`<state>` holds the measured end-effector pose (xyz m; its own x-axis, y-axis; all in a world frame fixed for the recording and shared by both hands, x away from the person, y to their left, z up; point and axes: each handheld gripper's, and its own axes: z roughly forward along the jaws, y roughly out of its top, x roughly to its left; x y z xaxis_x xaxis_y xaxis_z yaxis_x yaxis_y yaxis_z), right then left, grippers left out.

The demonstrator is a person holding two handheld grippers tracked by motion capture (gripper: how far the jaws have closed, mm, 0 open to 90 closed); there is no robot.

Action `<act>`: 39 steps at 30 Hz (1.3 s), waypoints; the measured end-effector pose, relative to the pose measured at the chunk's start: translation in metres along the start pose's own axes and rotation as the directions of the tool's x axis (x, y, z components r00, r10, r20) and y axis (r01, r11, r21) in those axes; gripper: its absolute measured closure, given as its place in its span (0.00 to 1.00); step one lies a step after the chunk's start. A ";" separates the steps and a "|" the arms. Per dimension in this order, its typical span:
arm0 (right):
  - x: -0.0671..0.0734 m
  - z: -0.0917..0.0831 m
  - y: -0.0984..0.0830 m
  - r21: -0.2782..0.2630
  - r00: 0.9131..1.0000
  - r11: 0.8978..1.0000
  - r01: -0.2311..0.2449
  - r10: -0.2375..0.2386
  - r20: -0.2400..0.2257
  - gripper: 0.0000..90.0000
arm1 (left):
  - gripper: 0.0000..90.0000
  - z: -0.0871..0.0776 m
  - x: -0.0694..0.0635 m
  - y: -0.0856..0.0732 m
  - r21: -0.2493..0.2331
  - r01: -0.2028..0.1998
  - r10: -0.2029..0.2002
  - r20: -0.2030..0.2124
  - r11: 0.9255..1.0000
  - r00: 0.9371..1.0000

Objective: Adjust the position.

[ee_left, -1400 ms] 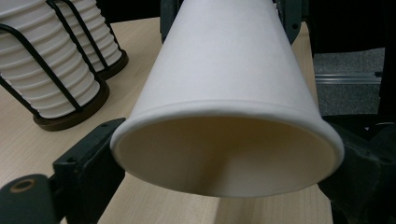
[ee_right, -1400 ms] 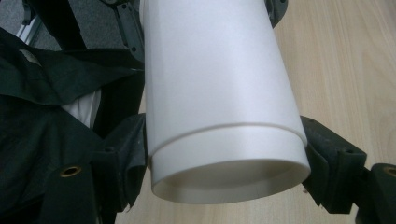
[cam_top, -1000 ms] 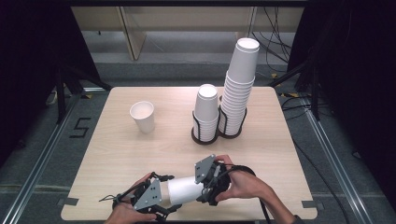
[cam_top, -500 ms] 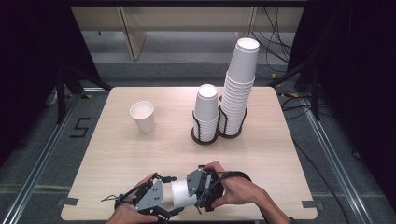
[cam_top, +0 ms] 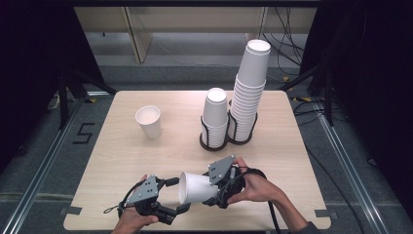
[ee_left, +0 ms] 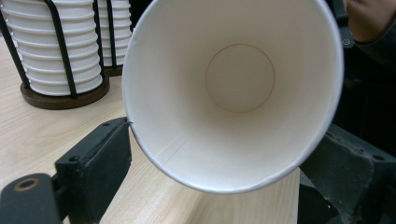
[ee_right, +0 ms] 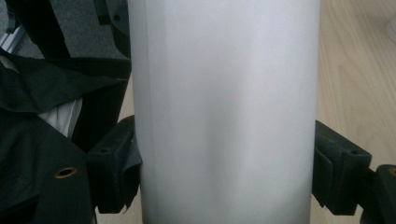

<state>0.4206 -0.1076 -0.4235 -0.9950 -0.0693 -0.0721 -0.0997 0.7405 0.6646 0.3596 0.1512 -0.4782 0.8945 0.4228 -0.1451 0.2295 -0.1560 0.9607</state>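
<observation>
A white paper cup [cam_top: 195,187] lies on its side above the table's front edge, mouth to the left. My right gripper [cam_top: 210,189] is shut on its body; in the right gripper view both pads press the cup [ee_right: 224,112] wall. My left gripper [cam_top: 176,196] is open just left of the mouth. Its jaws have just been closing a little, with the rim between the tips and the pads not pressing it. The left gripper view looks straight into the cup [ee_left: 238,93], with the left gripper [ee_left: 224,158] jaws on either side of the rim.
A single upright cup [cam_top: 149,122] stands at the middle left of the table [cam_top: 122,156]. A short cup stack [cam_top: 215,114] and a tall cup stack [cam_top: 248,90] sit in a black wire holder [cam_top: 214,144] behind the grippers. The short stack [ee_left: 51,46] is close by.
The left jaws have let go of the cup and stand wider than a second ago. The right gripper pushed left with the cup, then drew back right.
</observation>
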 end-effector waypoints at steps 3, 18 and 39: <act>0.000 0.000 0.001 -0.020 1.000 1.000 0.016 -0.017 -0.007 0.26 | 0.09 0.001 -0.001 0.001 -0.011 0.015 -0.015 0.002 1.000 1.000; 0.007 0.022 0.006 -0.020 0.997 1.000 -0.004 0.002 -0.073 0.25 | 0.06 0.002 -0.007 0.004 -0.071 -0.002 0.002 0.001 0.997 1.000; 0.022 0.034 0.017 0.150 0.999 0.989 -0.004 -0.002 0.039 0.24 | 0.10 0.004 -0.013 0.010 0.058 -0.058 0.061 -0.050 0.997 0.997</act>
<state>0.3974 -0.0735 -0.4389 -0.9937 -0.0446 -0.1026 -0.0937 0.8328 0.5457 0.3514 0.1406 -0.4678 0.8864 0.4570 -0.0739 0.1988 -0.2317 0.9523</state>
